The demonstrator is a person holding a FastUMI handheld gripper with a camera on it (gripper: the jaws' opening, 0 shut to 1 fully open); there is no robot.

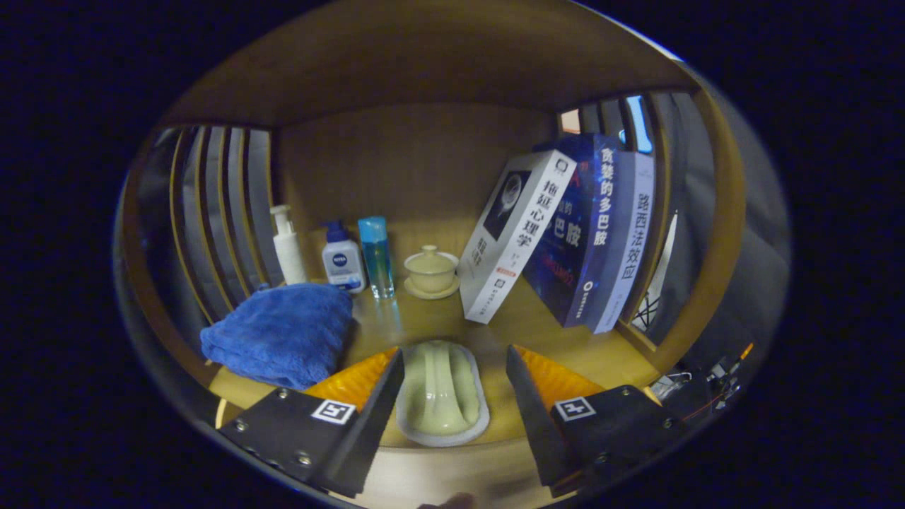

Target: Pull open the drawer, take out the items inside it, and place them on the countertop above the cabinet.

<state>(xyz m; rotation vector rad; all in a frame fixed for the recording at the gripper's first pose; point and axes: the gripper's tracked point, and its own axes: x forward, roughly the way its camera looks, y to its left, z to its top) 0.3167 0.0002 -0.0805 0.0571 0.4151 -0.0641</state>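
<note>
- Pale green dish [442, 394]: lies on the wooden countertop [537, 332], between the fingers
- Gripper [452, 392]: jaws spread, touching nothing
- Neighbours: blue towel [279, 334] left, leaning books [565, 233] beyond
- Handling: back straight out, fingers wide, avoiding the dish rim

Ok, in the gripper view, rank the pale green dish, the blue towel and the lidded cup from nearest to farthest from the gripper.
Gripper open.
1. Pale green dish: between the fingers, neither pressing on it.
2. Blue towel: just past the left finger, off to its side.
3. Lidded cup: well beyond the fingers, on its saucer beside the leaning books.
</note>
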